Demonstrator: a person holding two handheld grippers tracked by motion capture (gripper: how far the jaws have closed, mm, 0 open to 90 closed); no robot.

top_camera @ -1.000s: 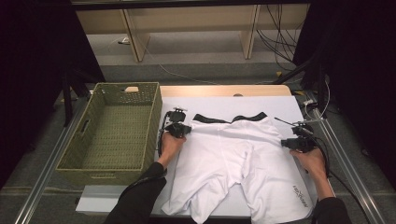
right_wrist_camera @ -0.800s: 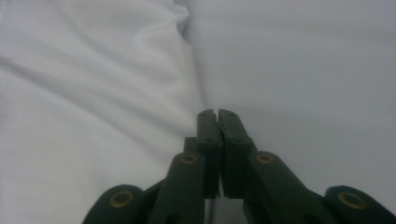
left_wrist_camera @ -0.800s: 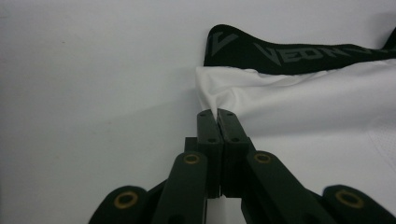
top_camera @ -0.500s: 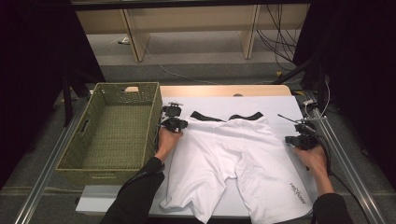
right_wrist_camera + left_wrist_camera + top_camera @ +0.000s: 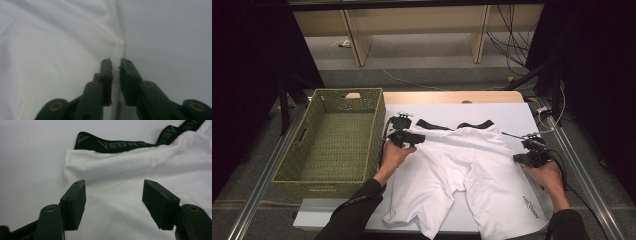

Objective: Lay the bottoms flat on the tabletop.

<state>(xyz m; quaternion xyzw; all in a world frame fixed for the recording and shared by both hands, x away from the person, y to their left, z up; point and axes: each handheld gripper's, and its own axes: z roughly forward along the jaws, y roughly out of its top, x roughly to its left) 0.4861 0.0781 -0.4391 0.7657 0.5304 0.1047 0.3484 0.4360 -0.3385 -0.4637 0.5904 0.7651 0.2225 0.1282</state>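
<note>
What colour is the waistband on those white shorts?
Black, with grey lettering on it. The waistband of the shorts shows best in the left gripper view.

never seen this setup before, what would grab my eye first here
A pair of white shorts with a black waistband lies spread across the white table. A gripper sits at each side of them: the left gripper open over the waistband corner, the right gripper nearly shut at the fabric's edge. An empty green woven basket stands to the left.

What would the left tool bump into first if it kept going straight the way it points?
Probably the white shorts: the left tool is open, pointing across the fabric toward the black waistband. It looks tilted down, so cloth likely comes first, though depth is hard to judge.
</note>
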